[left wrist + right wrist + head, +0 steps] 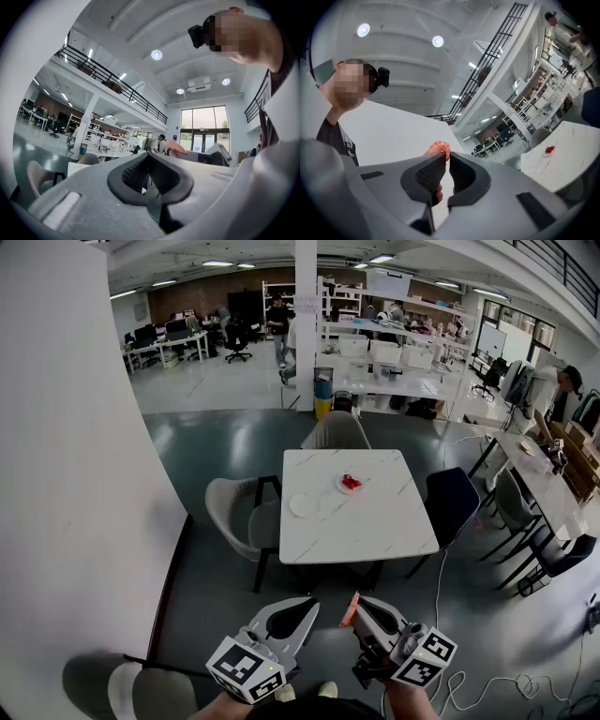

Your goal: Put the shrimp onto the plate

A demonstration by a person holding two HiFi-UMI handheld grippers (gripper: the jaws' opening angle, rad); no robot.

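Note:
A pink-orange shrimp (437, 149) is pinched at the tips of my right gripper (445, 157), which is shut on it; it pokes out of the right gripper (355, 604) as the shrimp (348, 613) low in the head view. My left gripper (307, 607) is beside it, jaws together with nothing between them (149, 158); from there the shrimp (175, 147) shows just beyond. Both are held far back from the white table (375, 521). An empty white plate (305, 505) lies on its left part. A second small plate with something red (351, 483) sits further back, also red in the right gripper view (550, 150).
Grey chairs (239, 517) and a dark chair (452, 502) ring the table. A white wall (75, 474) runs along the left. A cable (441, 606) trails on the dark floor at right. People work at a desk (553, 484) far right.

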